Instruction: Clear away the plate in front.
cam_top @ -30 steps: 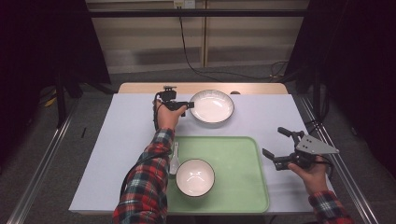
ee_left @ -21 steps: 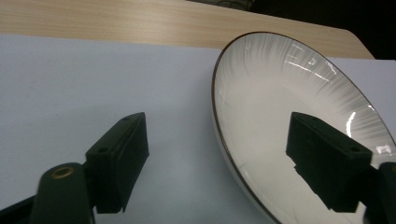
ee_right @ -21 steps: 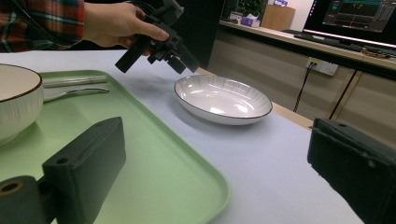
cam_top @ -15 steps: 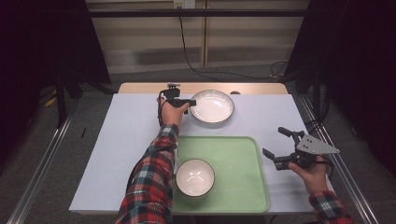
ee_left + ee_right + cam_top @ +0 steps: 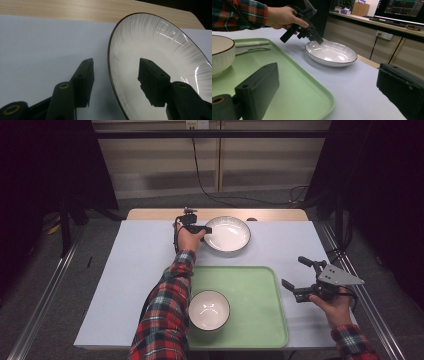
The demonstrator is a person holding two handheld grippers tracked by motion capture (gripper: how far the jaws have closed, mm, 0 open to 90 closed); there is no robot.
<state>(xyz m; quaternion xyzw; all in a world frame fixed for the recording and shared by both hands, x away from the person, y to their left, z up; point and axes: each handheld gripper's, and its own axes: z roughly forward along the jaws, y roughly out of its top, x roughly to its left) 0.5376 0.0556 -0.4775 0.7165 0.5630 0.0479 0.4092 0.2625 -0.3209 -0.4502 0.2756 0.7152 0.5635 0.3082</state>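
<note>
Plate near the table's far edge. Left gripper straddles its near-left rim, jaws just closing, apparently not yet pinching. Right gripper, open, idles well apart beside the tray.

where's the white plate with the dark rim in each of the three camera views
High view: white plate at top centre, beyond the green tray.
Left gripper view: right half, its rim between the left gripper jaws.
Right gripper view: centre, under that gripper.
Shared landmark: the wooden table edge behind the plate.
</note>
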